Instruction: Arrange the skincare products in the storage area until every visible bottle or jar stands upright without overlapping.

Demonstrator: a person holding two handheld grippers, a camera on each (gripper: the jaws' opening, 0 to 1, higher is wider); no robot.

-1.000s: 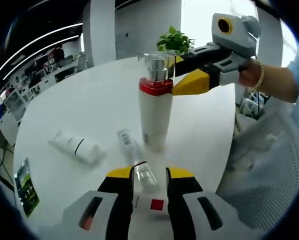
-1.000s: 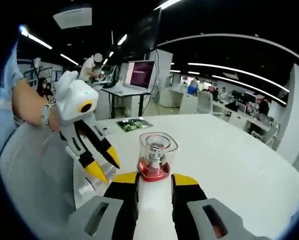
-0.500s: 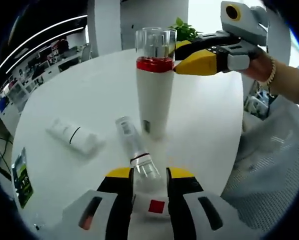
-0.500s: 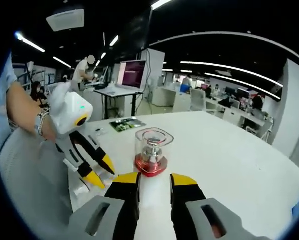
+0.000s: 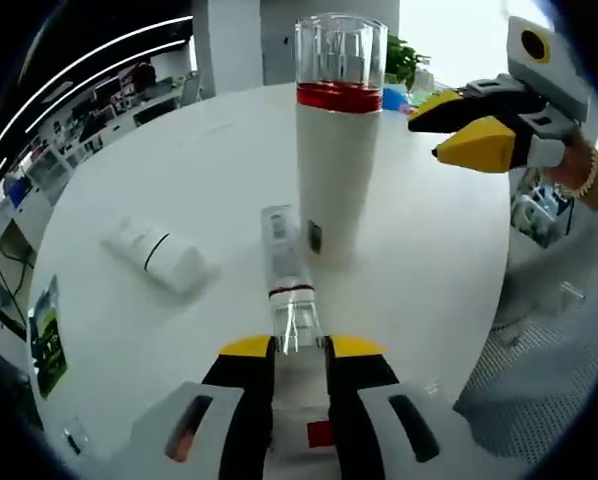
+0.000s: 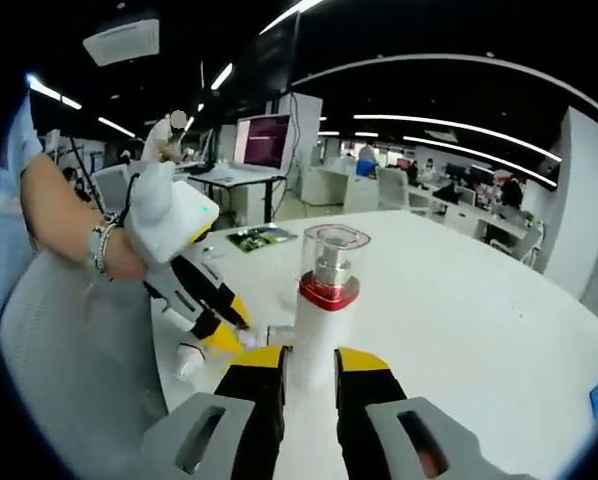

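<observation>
Two sets of tongs over a round white tabletop (image 5: 179, 170). Left tongs (image 5: 299, 348) are closed on the clear cap end of a slim bottle (image 5: 284, 275), which lies on its side pointing away from them toward the tall bottle; its lower end is hidden between the jaws, and its label print is too small to read. Tall white bottle (image 5: 337, 150) with red collar and clear cap stands upright near the middle of the tabletop, its foot touching or just beside the far end of the slim bottle; contact cannot be settled. White tube (image 5: 159, 255) with a dark band lies flat, well apart from both, toward the tabletop edge nearer the office floor. A dark green leaflet (image 5: 47, 335) lies at that edge, partly cut off.

Right tongs (image 6: 309, 358) hang just short of the tall white bottle (image 6: 319, 310), jaws parted with a narrow gap and gripping nothing; in the left gripper view they hover beside the bottle's cap with clear space between. In the right gripper view the left tongs (image 6: 219, 330) angle down to the tabletop, held by a hand (image 6: 129, 255) with a bead bracelet; the bottle they grip is barely visible there.
</observation>
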